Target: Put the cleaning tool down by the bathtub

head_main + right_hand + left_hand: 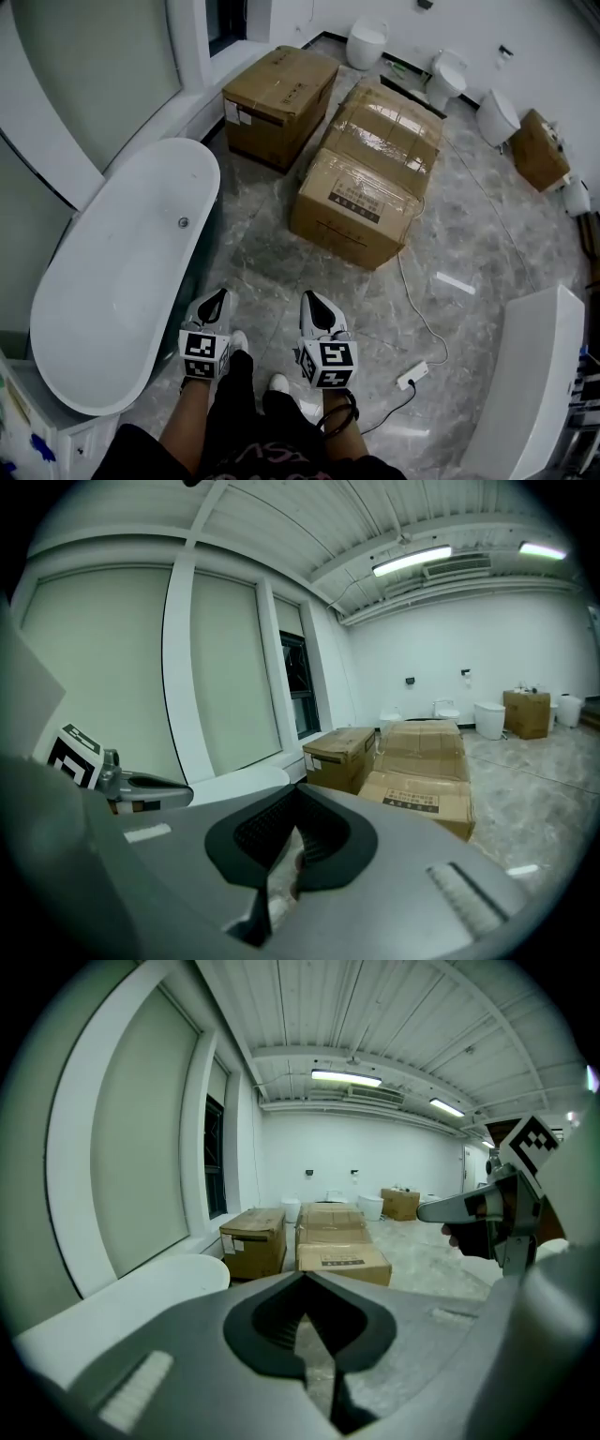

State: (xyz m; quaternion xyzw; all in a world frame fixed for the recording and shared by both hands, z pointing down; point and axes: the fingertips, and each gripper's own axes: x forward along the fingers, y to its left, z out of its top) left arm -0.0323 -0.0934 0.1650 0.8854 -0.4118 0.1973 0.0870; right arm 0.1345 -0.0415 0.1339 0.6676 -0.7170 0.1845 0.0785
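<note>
Pointing forward abreast — left tongs (221, 294), right tongs (310, 297), closed.

Carton label (354, 200) print illegibly small

The white oval bathtub (131, 262) stands upright at the left.
</note>
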